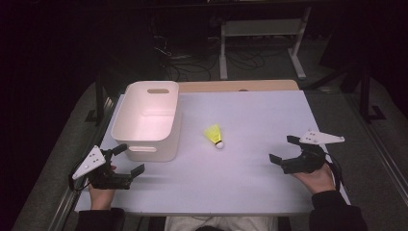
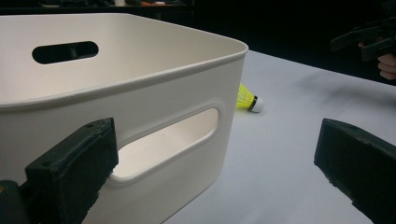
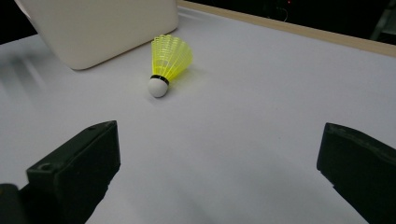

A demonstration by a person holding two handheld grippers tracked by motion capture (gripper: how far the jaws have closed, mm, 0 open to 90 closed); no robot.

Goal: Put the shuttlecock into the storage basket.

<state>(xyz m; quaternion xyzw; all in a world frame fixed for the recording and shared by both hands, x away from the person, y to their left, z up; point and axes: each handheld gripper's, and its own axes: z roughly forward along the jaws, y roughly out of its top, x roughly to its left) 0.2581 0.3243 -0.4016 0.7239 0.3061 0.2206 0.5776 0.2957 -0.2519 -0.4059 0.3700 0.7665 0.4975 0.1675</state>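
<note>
Here we hold our left tongs (image 1: 129, 159) spread wide and gripping nothing, their jaws just before the near handle wall of the white tub (image 1: 144, 153), whose inside looks bare from above. Our right tongs (image 1: 283, 149) are likewise spread and hold nothing. The yellow shuttlecock (image 1: 214, 134) lies on the table (image 1: 250, 183) between the two tongs, just beside the tub, outside it.
</note>
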